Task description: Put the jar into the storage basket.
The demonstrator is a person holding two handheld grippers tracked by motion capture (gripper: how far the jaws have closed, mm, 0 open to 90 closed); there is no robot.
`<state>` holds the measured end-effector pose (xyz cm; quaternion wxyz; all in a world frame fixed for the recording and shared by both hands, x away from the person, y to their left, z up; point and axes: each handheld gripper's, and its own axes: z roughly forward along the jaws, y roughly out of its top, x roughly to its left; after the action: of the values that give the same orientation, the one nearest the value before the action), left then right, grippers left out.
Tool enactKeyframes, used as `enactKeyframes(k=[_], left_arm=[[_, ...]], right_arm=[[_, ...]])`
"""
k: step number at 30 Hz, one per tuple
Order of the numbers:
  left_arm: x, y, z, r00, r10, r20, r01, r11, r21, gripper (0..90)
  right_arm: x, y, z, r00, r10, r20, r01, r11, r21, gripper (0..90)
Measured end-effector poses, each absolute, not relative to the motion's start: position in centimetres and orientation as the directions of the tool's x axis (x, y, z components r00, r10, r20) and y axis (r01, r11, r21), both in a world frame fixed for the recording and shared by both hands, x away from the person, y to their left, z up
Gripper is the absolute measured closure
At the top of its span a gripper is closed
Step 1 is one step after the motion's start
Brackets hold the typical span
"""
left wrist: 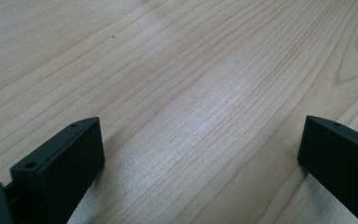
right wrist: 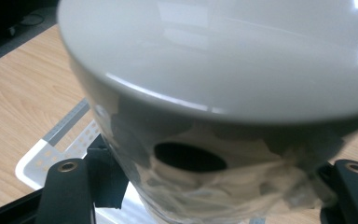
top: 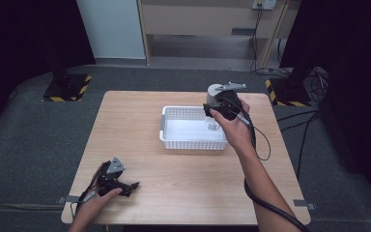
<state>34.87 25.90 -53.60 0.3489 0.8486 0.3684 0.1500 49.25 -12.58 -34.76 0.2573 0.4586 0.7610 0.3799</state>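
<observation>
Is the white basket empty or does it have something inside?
Empty: the white basket shows a bare floor; the grey cup is held above it.

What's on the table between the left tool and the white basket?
Nothing: in the high view, bare wooden table runs from the left tool to the white basket. The left gripper view shows bare wood too.

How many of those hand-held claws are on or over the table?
2. The left claw rests open at the table's near-left corner; the right claw holds a grey cup above the white basket.
</observation>
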Motion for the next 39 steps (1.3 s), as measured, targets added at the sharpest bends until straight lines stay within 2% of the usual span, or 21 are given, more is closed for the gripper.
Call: enactKeyframes(k=[17,39], left_arm=[[34.9,25.9,-53.6,0.683,0.731,-0.003,0.521,-0.484,0.703,0.0],[34.9,25.9,-53.6,0.684,0.73,-0.002,0.521,-0.487,0.701,0.0]], right_arm=[[51.5,-11.7,-36.7,-0.424,0.905,-0.033,0.523,0.275,0.807,31.2],[51.8,-11.3,-39.8,-0.401,0.916,-0.012,0.553,0.253,0.794,31.2]])
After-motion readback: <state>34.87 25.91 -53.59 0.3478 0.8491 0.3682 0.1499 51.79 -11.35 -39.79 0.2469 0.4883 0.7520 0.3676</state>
